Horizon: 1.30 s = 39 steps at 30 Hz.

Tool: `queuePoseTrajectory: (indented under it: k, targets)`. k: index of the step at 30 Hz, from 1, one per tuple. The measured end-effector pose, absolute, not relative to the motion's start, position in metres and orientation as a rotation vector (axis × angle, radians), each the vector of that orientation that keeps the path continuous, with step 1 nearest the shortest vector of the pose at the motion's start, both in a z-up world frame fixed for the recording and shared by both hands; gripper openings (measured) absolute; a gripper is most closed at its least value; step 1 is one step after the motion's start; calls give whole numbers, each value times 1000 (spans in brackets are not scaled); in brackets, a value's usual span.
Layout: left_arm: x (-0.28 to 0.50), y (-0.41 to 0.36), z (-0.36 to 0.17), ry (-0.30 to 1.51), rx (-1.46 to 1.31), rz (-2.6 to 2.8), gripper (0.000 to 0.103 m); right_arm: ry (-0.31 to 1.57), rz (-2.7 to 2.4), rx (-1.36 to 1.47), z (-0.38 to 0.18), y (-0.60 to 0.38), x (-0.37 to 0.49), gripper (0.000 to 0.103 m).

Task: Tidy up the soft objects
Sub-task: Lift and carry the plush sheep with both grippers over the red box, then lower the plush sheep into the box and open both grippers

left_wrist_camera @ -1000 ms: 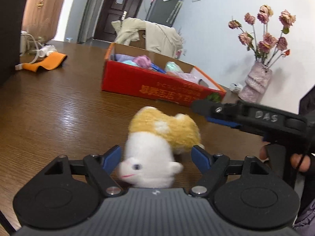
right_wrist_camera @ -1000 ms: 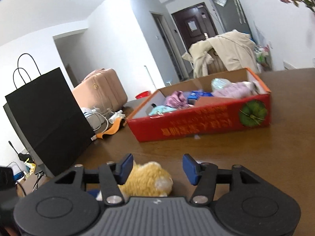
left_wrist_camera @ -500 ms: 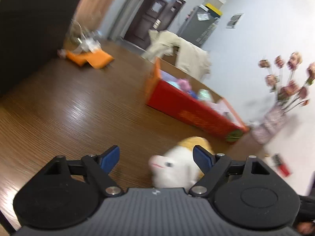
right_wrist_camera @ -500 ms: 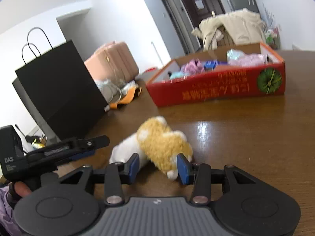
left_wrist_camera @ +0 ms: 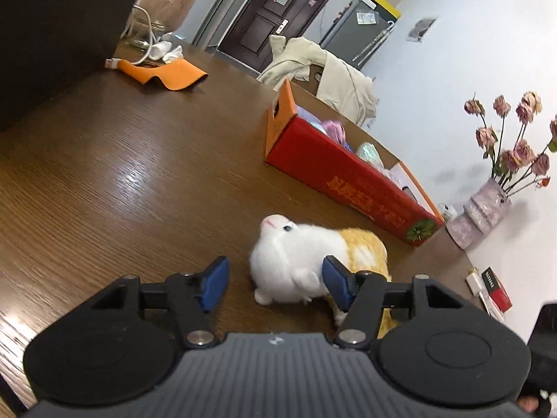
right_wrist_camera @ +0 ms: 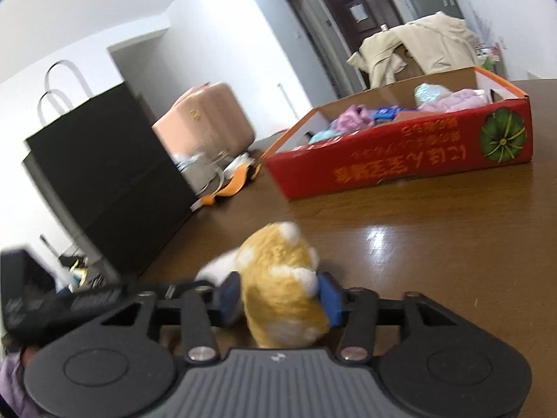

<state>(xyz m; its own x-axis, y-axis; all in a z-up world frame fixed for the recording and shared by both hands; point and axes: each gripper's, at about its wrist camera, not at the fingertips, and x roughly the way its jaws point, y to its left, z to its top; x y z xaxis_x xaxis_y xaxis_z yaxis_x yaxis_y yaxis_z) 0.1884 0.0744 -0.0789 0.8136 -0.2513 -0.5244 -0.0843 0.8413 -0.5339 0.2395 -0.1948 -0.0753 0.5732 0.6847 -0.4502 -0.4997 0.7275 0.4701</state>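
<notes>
Plush lies on the table, near side of the red box. Right gripper clenches its yellow rear. Left gripper, jaws just closing, straddles the white head, only one pad touching.

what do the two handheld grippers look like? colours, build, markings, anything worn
Both match: the left gripper and right gripper have a grey ribbed body with a small white logo, two round black housings, black linkage arms with silver screws, and blue pads on the fingers. In the right wrist view, the left gripper's black arm carries pale lettering, too blurred to read. A purple sleeve shows beneath it.
</notes>
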Motion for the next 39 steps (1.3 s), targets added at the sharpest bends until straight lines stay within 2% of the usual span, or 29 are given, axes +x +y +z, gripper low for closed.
queuePoseTrajectory:
  k: [2, 5, 9, 10, 12, 13, 14, 15, 22, 26, 30, 35, 39]
  targets:
    - [188, 76, -78, 614, -580, -123, 62, 660, 735, 312, -75, -194, 231, 45]
    - [189, 74, -76, 604, -574, -144, 68, 627, 714, 314, -73, -192, 227, 60]
    - [200, 79, -77, 601, -579, -156, 71, 641, 697, 300, -71, -184, 236, 60]
    - [205, 80, -79, 614, -592, -171, 71, 644, 695, 296, -72, -180, 237, 60]
    - [213, 82, -85, 658, -629, -219, 55, 651, 695, 292, -74, -176, 237, 58]
    - [214, 82, -86, 661, -642, -228, 56, 656, 695, 290, -75, -174, 237, 56]
    - [214, 80, -86, 661, -637, -232, 54, 669, 697, 289, -77, -173, 238, 47]
    - [214, 78, -84, 660, -628, -237, 53, 681, 692, 286, -78, -173, 239, 45]
    - [236, 52, -41, 589, -616, -345, 51, 610, 650, 343, -56, -202, 240, 43]
    - [304, 26, -1, 566, -604, -419, 51, 518, 628, 336, -22, -227, 266, 43]
    - [407, -11, 28, 578, -573, -499, 51, 423, 561, 269, 15, -254, 318, 43]
    - [522, -47, 24, 633, -566, -489, 51, 423, 439, 227, 46, -283, 420, 43]
    - [573, -42, -4, 685, -567, -411, 50, 527, 427, 186, 35, -285, 506, 43]
